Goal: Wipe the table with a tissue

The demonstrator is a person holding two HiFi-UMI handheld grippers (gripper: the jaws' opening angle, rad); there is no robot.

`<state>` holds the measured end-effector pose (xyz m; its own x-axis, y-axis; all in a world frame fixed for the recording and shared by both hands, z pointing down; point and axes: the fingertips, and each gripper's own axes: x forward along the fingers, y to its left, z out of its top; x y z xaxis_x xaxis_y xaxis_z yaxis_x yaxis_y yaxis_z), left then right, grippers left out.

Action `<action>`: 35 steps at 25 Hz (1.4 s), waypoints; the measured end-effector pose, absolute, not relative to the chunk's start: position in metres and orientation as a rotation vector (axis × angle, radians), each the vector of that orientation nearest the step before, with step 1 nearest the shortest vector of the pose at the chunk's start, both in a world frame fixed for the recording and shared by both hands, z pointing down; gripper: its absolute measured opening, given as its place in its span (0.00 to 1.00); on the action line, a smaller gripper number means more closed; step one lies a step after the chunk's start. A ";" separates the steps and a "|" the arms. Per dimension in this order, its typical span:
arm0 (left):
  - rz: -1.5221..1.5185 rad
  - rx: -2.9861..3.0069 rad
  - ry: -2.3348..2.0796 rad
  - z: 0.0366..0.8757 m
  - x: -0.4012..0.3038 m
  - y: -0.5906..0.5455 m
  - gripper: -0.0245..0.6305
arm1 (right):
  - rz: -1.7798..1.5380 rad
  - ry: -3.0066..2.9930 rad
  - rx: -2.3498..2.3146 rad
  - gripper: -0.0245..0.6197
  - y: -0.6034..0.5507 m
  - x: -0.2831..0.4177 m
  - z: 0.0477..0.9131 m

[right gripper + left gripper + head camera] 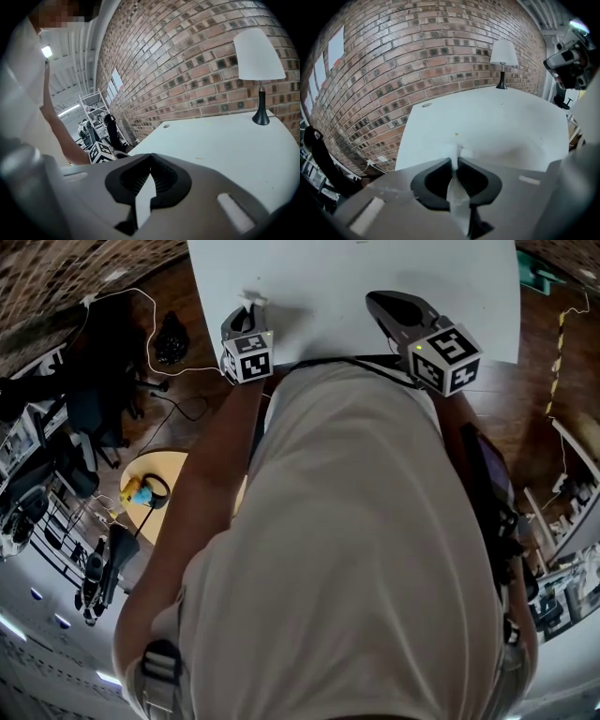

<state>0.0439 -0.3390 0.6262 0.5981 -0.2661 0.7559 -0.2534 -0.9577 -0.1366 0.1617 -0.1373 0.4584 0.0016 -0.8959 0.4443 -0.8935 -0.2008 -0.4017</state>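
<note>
A white tissue [251, 302] sticks out from the tips of my left gripper [248, 311], which hangs over the near left edge of the white table [356, 277]. In the left gripper view the jaws are shut on the tissue [456, 151], a crumpled tuft showing past the left gripper [454, 162] and just above the table [487, 122]. My right gripper [377, 299] hovers over the table's near right part. In the right gripper view its tips meet at the right gripper [150, 158] with nothing between them.
A white-shaded lamp [502, 61] stands at the table's far side against a brick wall [417, 47]. A small speck [456, 134] lies on the table. Beside the table's left, on the floor, are a round wooden stand [178, 470] with a yellow toy, cables and chairs.
</note>
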 end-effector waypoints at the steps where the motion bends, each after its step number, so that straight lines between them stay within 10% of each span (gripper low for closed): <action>1: -1.321 -2.797 0.448 0.626 0.044 -0.334 0.11 | -0.991 1.985 -2.218 0.05 -0.136 0.162 0.459; 22: -1.366 -2.965 -0.006 0.614 0.054 -0.265 0.11 | -0.959 2.065 -2.123 0.05 -0.151 0.171 0.454; 35: -1.320 -3.098 0.571 0.603 0.069 -0.400 0.11 | -0.976 2.140 -2.044 0.05 -0.196 0.172 0.451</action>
<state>0.0687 -0.3996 0.6032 0.6520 -0.1933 0.7331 -0.4020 -0.9080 0.1182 0.1718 -0.1964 0.4505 -0.1390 -0.9089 0.3931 -0.8928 -0.0567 -0.4469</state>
